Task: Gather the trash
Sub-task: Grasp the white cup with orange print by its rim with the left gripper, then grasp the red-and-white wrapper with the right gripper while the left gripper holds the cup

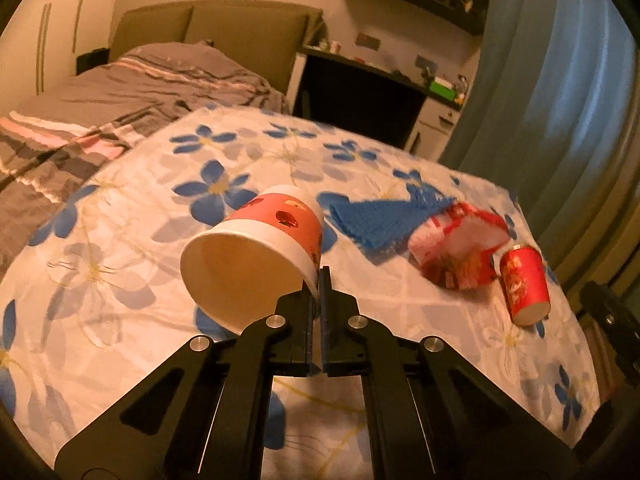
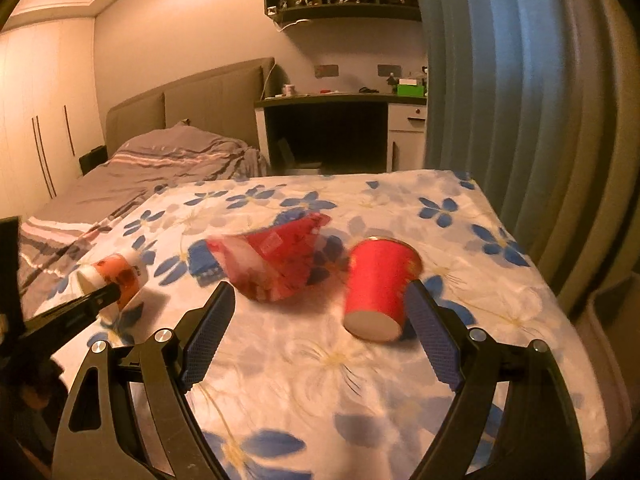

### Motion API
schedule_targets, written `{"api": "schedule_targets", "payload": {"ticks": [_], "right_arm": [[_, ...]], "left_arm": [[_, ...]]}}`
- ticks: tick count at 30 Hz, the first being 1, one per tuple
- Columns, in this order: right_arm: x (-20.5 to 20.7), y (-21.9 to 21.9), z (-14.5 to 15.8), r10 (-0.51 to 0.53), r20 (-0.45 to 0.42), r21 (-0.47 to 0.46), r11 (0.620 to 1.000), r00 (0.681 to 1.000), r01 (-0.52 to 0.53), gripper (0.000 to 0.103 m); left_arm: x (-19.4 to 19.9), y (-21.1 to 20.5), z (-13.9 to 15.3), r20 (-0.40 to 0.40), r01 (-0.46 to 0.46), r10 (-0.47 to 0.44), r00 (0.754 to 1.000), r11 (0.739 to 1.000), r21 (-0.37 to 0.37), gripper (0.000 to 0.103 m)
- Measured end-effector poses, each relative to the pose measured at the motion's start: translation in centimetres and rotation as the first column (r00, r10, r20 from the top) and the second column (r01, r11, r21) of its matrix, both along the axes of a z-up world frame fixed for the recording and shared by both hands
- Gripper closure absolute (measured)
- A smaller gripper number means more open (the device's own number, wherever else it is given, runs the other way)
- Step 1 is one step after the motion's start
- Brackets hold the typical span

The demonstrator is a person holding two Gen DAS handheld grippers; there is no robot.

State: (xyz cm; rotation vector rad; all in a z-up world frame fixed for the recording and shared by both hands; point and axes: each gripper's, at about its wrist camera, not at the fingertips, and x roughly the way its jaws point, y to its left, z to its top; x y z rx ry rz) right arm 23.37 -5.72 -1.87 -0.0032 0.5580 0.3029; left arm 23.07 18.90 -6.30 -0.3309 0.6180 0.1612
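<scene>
Left gripper pinched the rim of the tipped orange-and-white paper cup, at the near left of the floral-clothed table. Right gripper was spread wide, closing on the toppled red paper cup (nothing held), likely its next pick.

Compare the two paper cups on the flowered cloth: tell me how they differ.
The orange-and-white cup is wide and squat; the red cup is narrower. The orange-and-white cup's rim is pinched in the shut left gripper and its open mouth faces that camera; the red cup lies loose on the flowered cloth, bottom towards the open right gripper, held by nothing. Both are tipped over and look empty.
</scene>
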Motion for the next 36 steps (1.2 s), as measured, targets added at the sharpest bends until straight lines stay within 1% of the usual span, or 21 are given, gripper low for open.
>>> {"api": "schedule_targets", "payload": {"ticks": [3,9,11,15,20,21,22,23,24,25,26,28,29,32,36], "right_arm": [[2.0,1.7,0.1,0.004,-0.010,0.025,1.000,1.000,-0.004,0.019],[6.0,4.0,0.4,-0.017,-0.044,0.054,0.998,0.999,0.020,0.022],[7.7,4.6,0.1,-0.026,-0.084,0.069,0.997,0.996,0.032,0.024],[9.5,4.9,-1.0,-0.028,-0.153,0.082,0.996,0.988,0.041,0.028],[10.2,5.1,-2.9,-0.010,-0.233,0.092,0.995,0.973,0.033,0.039],[10.2,5.1,-3.2,-0.003,-0.243,0.095,0.995,0.970,0.027,0.044],[10.1,5.1,-3.4,0.001,-0.248,0.095,0.995,0.969,0.023,0.051],[10.1,5.1,-3.6,0.009,-0.255,0.095,0.995,0.967,0.016,0.056],[10.0,5.0,-3.8,0.017,-0.263,0.099,0.995,0.965,0.010,0.065],[9.9,4.9,-3.9,0.026,-0.270,0.106,0.994,0.963,0.003,0.070],[9.7,4.8,-4.0,0.031,-0.272,0.111,0.994,0.962,-0.001,0.073],[9.2,4.4,-4.0,0.042,-0.269,0.115,0.993,0.962,-0.011,0.089],[9.1,4.3,-4.0,0.044,-0.266,0.115,0.993,0.963,-0.014,0.093],[8.0,3.6,-3.5,0.061,-0.244,0.124,0.992,0.968,-0.031,0.100],[6.0,2.6,-2.4,0.081,-0.197,0.128,0.990,0.977,-0.056,0.101]], "left_arm": [[-0.3,0.4,0.3,0.011,-0.021,0.020,1.000,1.000,0.012,0.101],[-0.3,1.6,0.0,0.009,-0.034,0.034,0.999,0.999,-0.026,0.101],[-0.4,1.7,0.0,0.016,-0.034,0.035,0.999,0.999,-0.028,0.101],[-0.5,1.8,0.0,0.020,-0.030,0.031,0.999,0.999,-0.027,0.101],[-0.4,1.7,0.0,0.017,-0.020,0.020,1.000,1.000,-0.024,0.101],[-0.4,1.6,-0.1,0.016,-0.017,0.017,1.000,1.000,-0.022,0.101],[-0.4,1.5,-0.1,0.015,-0.013,0.013,1.000,1.000,-0.022,0.101],[-0.4,1.5,-0.1,0.014,-0.011,0.012,1.000,1.000,-0.021,0.101],[-0.4,1.4,-0.1,0.015,-0.012,0.012,1.000,1.000,-0.021,0.101],[-0.4,1.4,-0.1,0.015,-0.011,0.011,1.000,1.000,-0.023,0.101],[-0.4,1.4,-0.1,0.015,-0.011,0.011,1.000,1.000,-0.022,0.101],[-0.4,1.4,-0.1,0.014,-0.011,0.011,1.000,1.000,-0.021,0.101],[-0.4,1.4,-0.1,0.014,-0.010,0.010,1.000,1.000,-0.020,0.101],[-0.4,1.2,-0.2,0.016,-0.009,0.009,1.000,1.000,-0.013,0.101],[-0.4,1.0,-0.2,0.018,-0.004,0.004,1.000,1.000,-0.005,0.101]]}}
